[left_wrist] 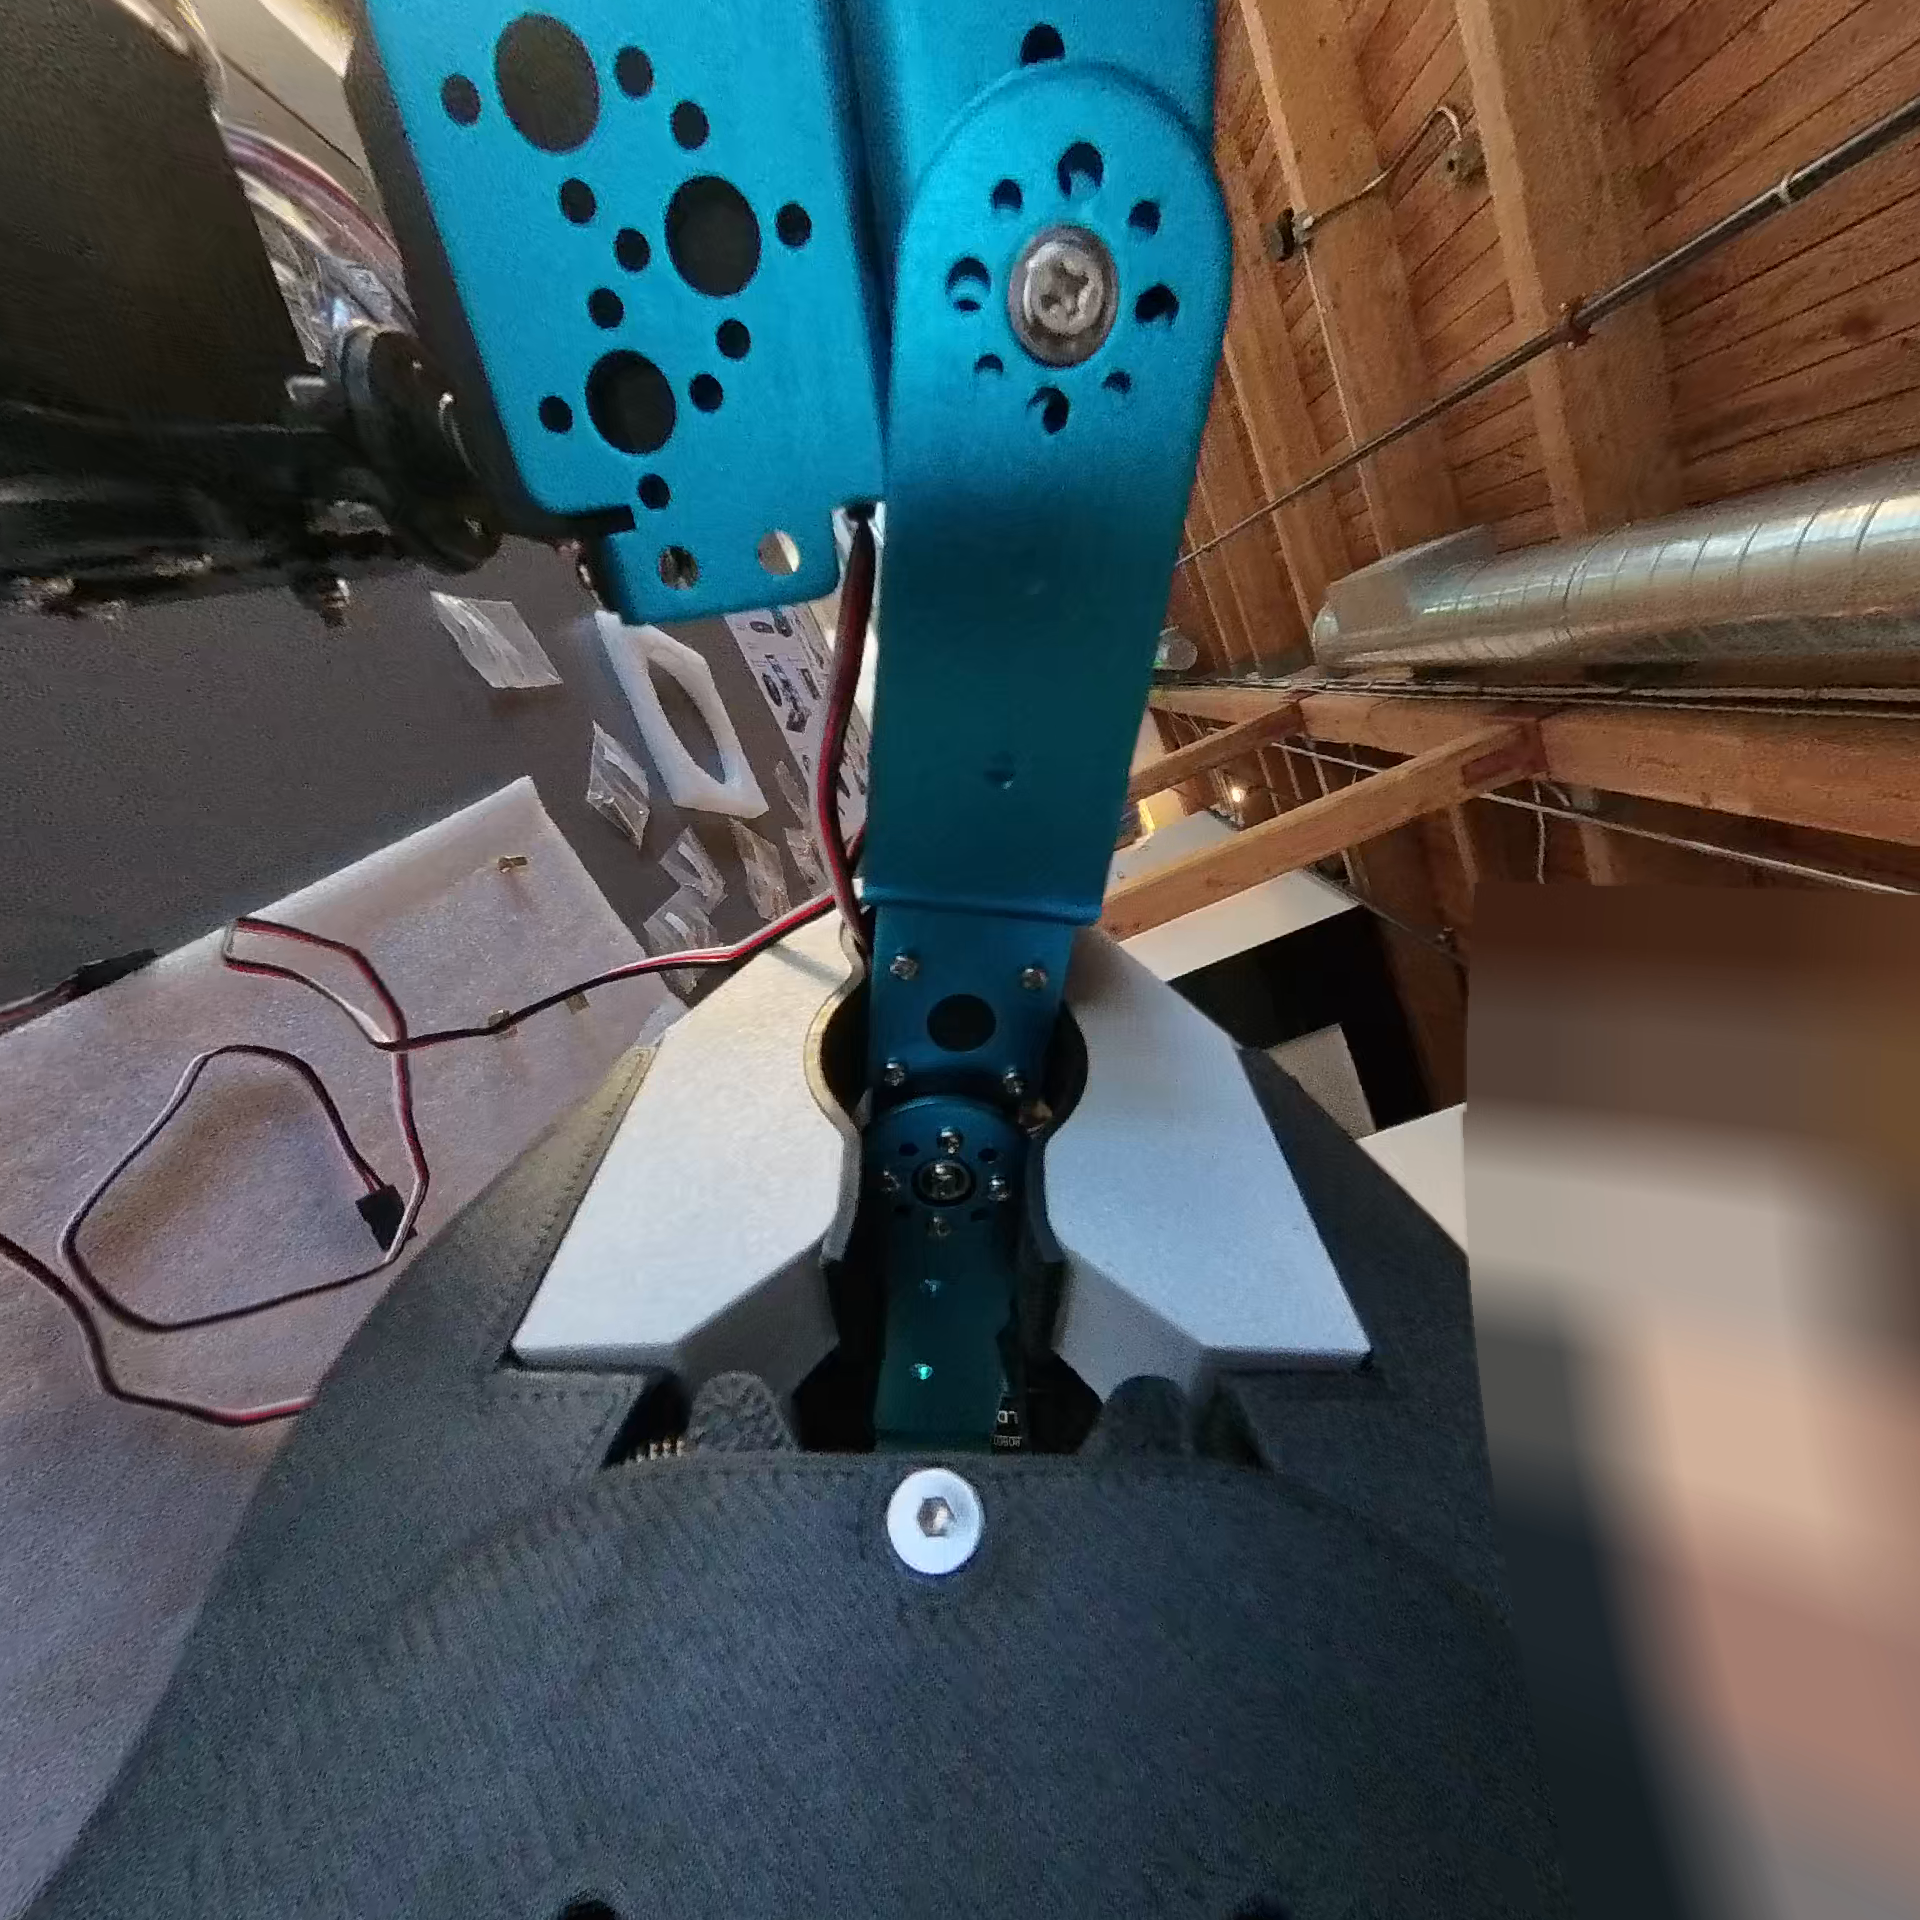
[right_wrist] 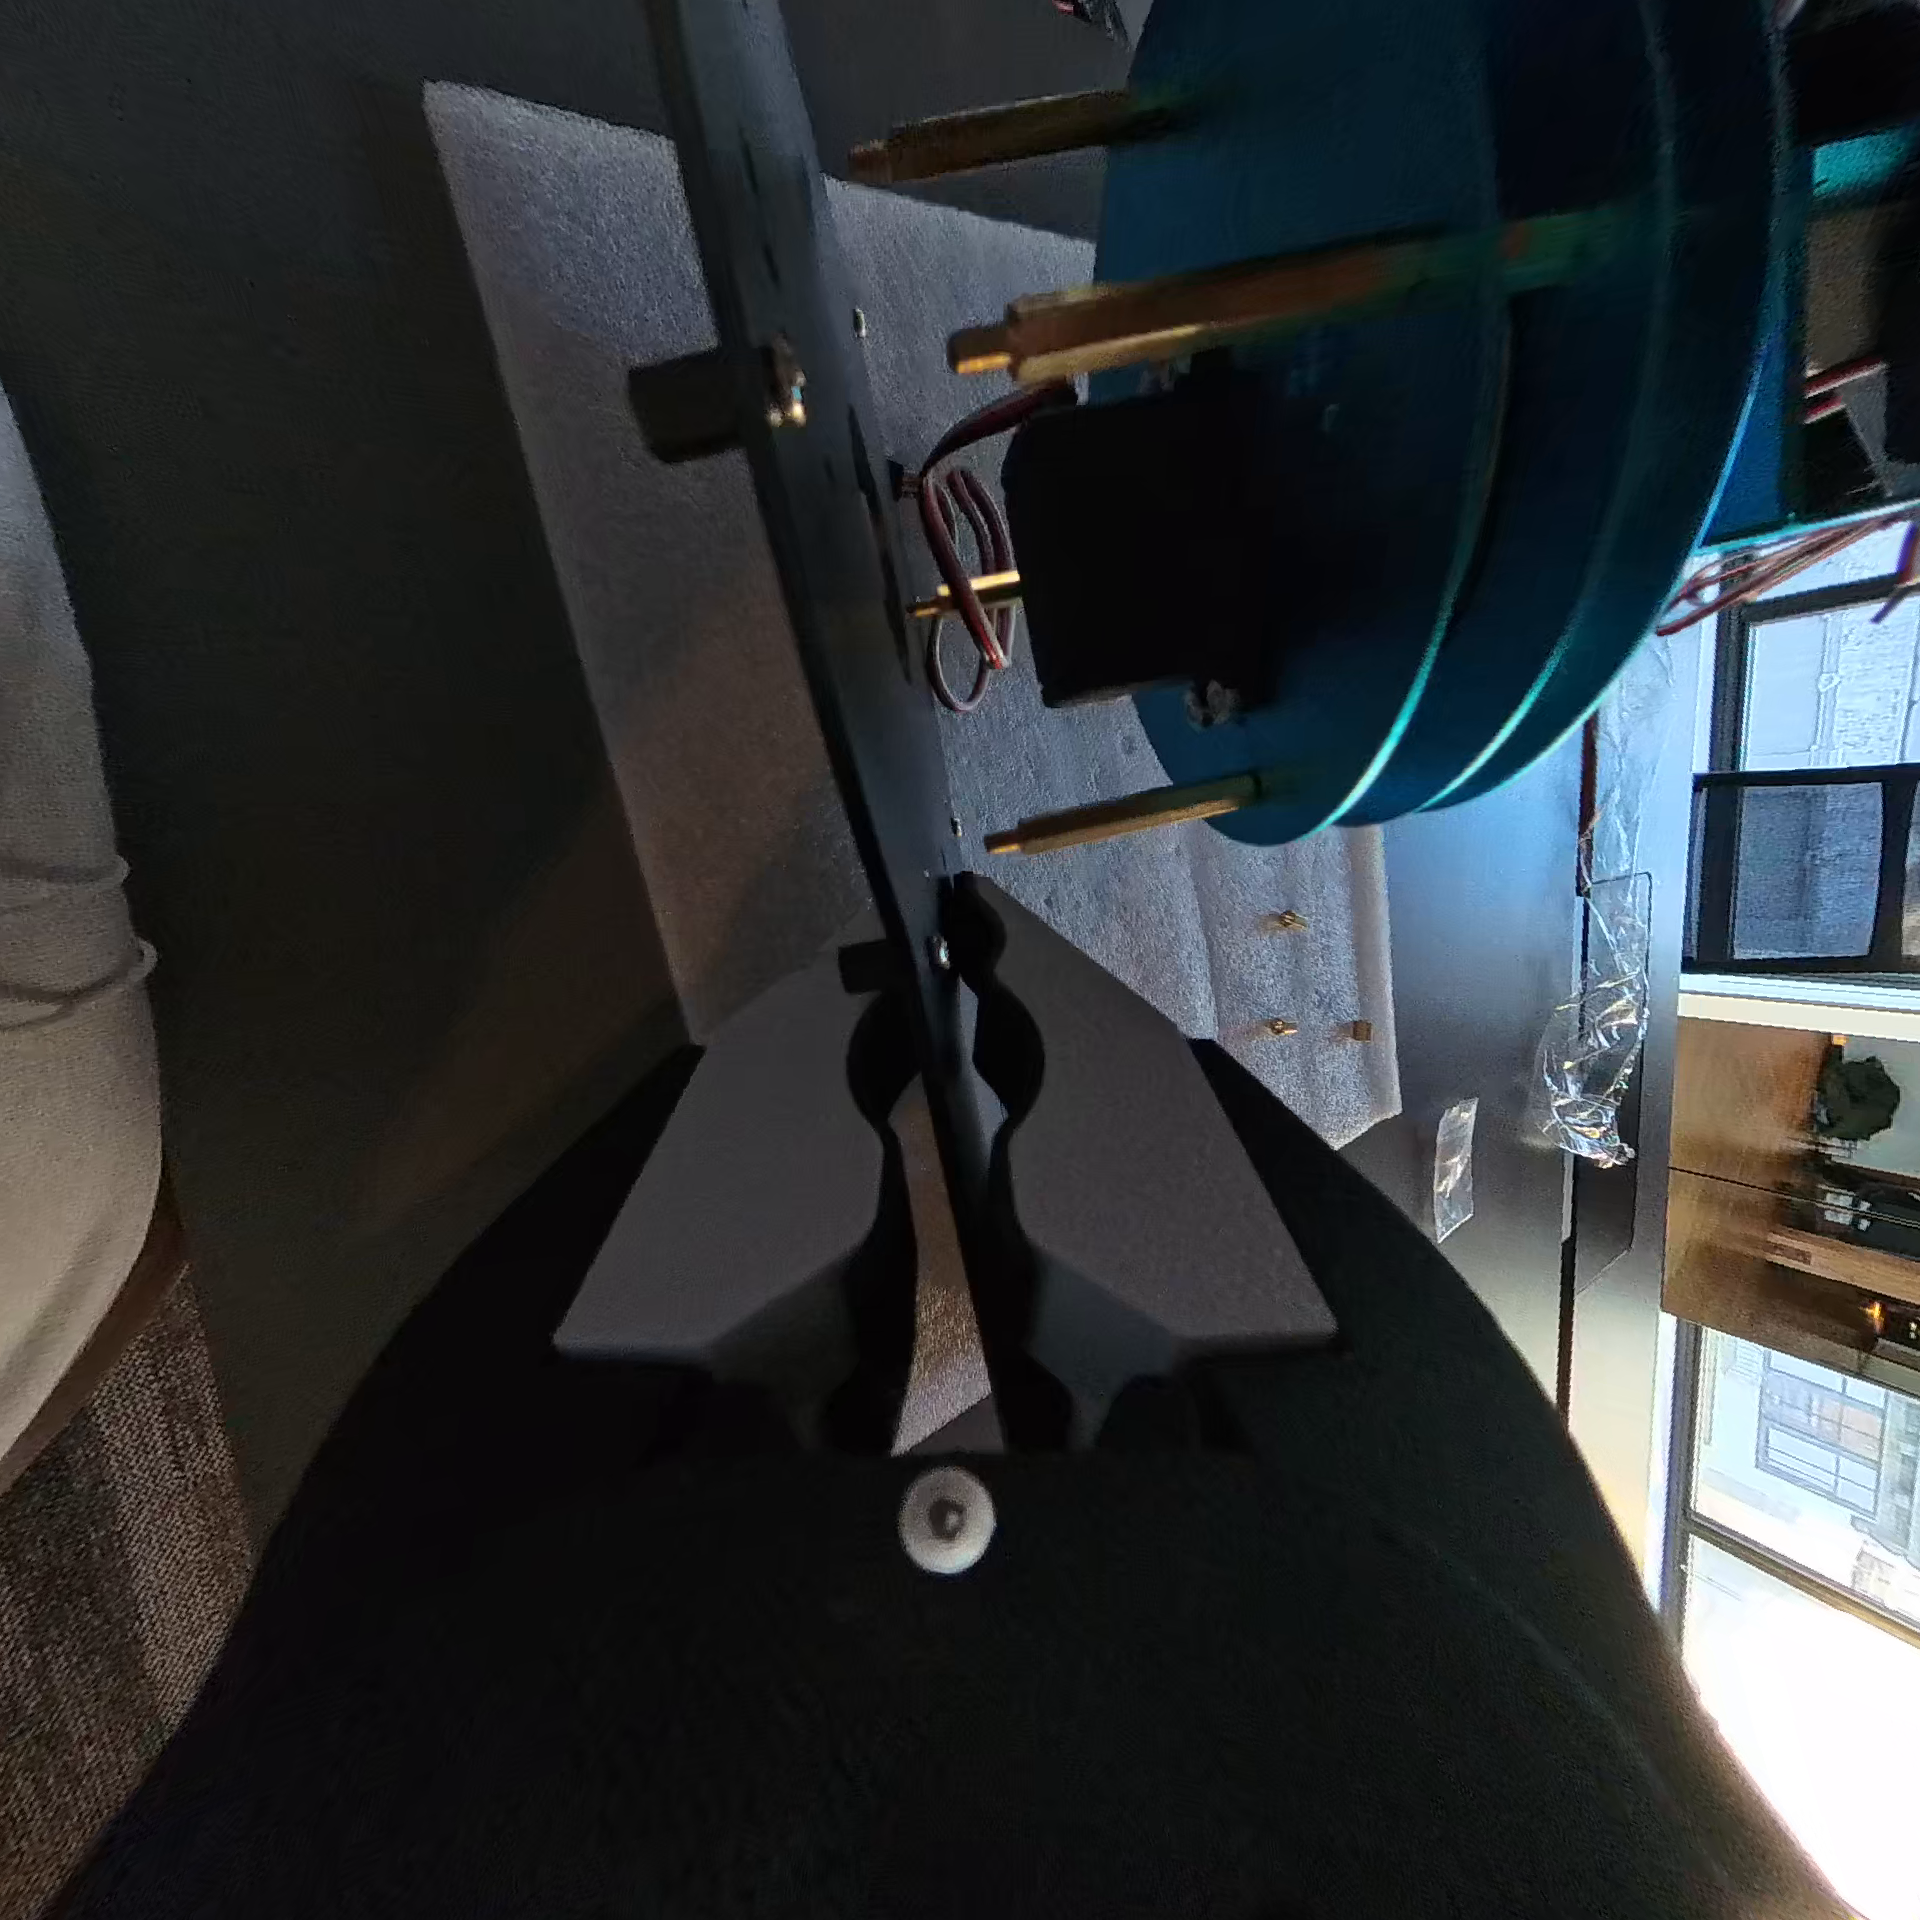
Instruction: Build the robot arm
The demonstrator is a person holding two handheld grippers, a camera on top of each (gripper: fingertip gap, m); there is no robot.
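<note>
Left gripper (left_wrist: 940,1195) pinched on the blue arm (left_wrist: 997,644); right gripper (right_wrist: 951,1195) clamps a black plate (right_wrist: 821,623) edge-on, I think. Baggies (left_wrist: 675,862) hold small parts.

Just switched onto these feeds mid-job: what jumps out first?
In the left wrist view, a blue metal arm fills the centre, its lower end clamped in the left tool, with red-and-black wires looping over white foam at left. In the right view, the right tool grips a black plate edge-on, a blue disc with brass standoffs beyond.
</note>
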